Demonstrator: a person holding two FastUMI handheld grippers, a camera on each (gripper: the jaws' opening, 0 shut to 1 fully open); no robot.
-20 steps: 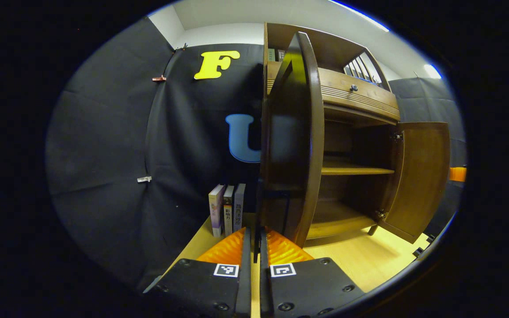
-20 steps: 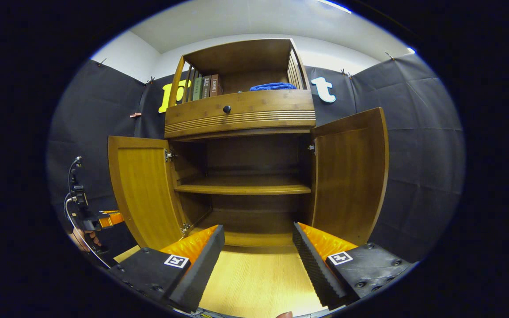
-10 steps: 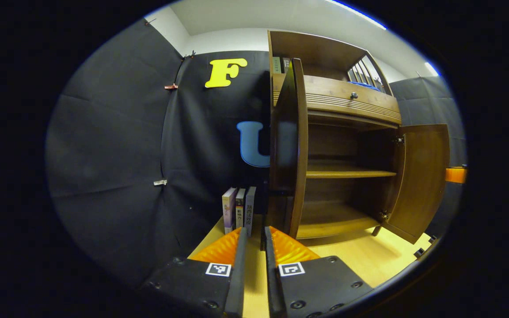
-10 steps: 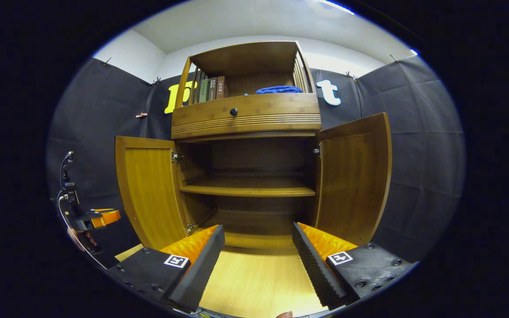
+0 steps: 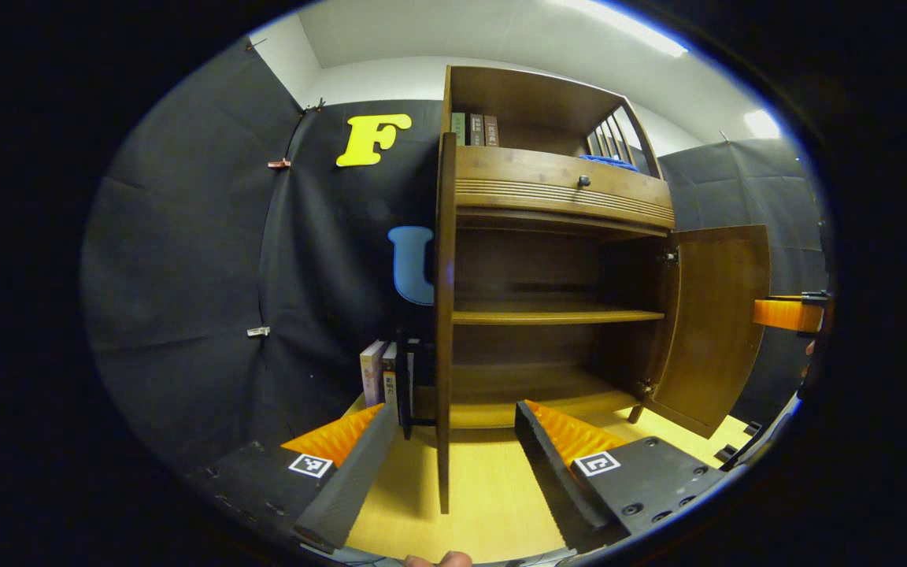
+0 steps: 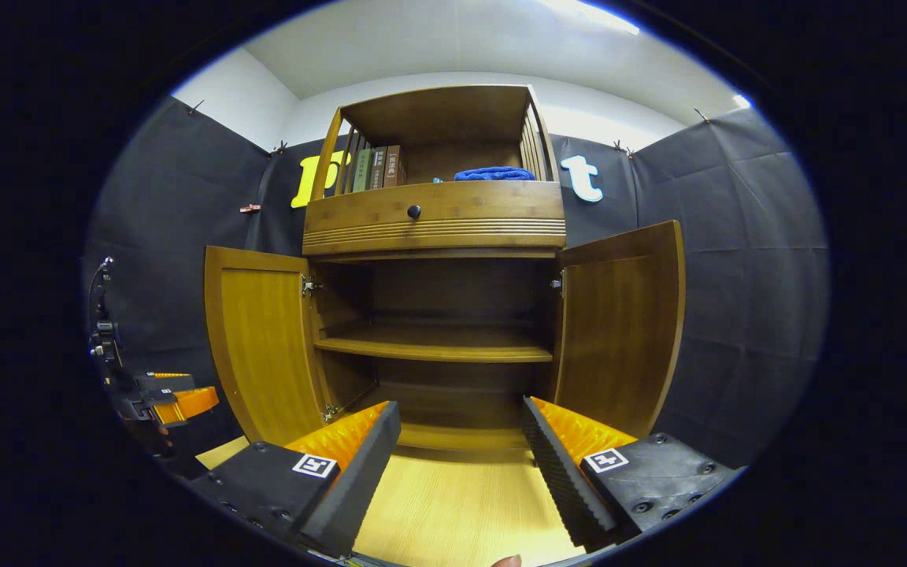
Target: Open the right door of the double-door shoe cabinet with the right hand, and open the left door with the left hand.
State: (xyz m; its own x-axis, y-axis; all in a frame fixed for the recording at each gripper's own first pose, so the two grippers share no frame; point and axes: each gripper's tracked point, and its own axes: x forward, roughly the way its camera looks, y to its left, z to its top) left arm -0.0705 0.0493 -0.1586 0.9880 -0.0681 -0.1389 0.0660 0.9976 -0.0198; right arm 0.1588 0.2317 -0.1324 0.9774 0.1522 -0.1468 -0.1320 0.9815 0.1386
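**Both grippers spread and empty before the opened cabinet**

Fingers of the left gripper [image 5: 447,453] stand wide apart and grip nothing; the edge of the cabinet's left door [image 5: 444,315] rises between them, seen end-on, and whether it touches either finger cannot be told. Fingers of the right gripper [image 6: 461,453] are likewise spread wide and empty, pointing at the middle of the brown wooden double-door shoe cabinet [image 6: 434,220]. Both doors stand swung outward: the right door [image 6: 619,331] hangs open on the cabinet's right side, the left door on its left. Inside the cabinet lies one bare wooden shelf [image 6: 434,344]. Above the doors sits a drawer with a small dark round knob [image 6: 414,211]. In the open top compartment stand upright books [image 6: 375,168], with a folded blue cloth [image 6: 494,173] beside them. More upright books [image 5: 379,378] stand on the pale wooden floor [image 6: 453,512] left of the cabinet.
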